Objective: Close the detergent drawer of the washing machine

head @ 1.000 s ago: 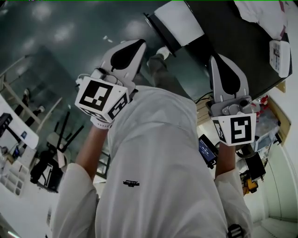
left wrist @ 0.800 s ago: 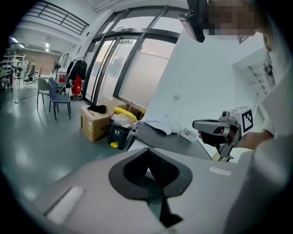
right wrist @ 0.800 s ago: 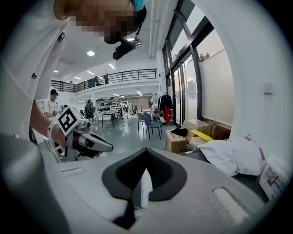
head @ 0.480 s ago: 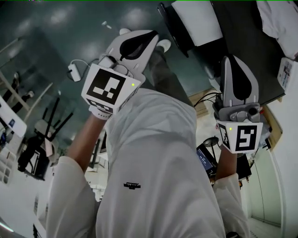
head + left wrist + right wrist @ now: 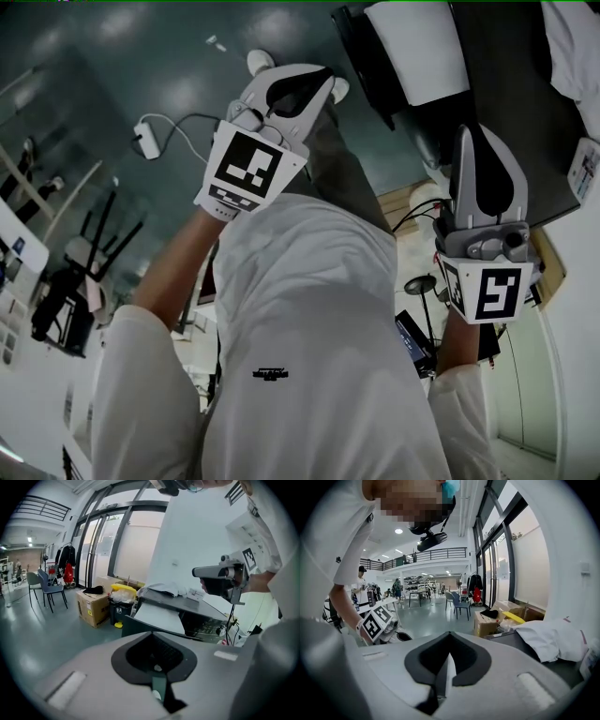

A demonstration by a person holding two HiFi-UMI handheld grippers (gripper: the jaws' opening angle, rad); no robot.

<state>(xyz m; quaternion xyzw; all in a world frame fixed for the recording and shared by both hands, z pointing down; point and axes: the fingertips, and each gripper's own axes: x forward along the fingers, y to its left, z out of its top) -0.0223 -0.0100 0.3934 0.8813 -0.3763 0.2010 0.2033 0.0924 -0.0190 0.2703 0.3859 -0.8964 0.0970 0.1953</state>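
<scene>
Holding position: I have both grippers raised in front of the chest, well apart from the machine and touching nothing.
Step in hand: the approach, as I judge it; the closing push has not begun.
Left gripper [image 5: 153,641]: jaws together, nothing between them.
Right gripper [image 5: 449,639]: jaws together, likewise empty.
Task's thing: the dark washing machine [image 5: 206,623] stands ahead and to my right, at the top right of the head view. A white panel [image 5: 159,616] juts out from its body. I take that for the detergent drawer standing open, though I cannot be sure from here.
Next move: I would carry one gripper over to the outer face of that panel, keep the jaws together as a blunt pusher, and press straight along the panel's travel until it sits flush. Pushing off-line may jam it.
Count, grippers: two, each with one marker cube [image 5: 248,169].
Count, machine: one, with one white panel out.
Count, other: one white cloth [image 5: 161,588] lying on top of the machine, and one cardboard box [image 5: 91,606] on the floor beyond.
</scene>
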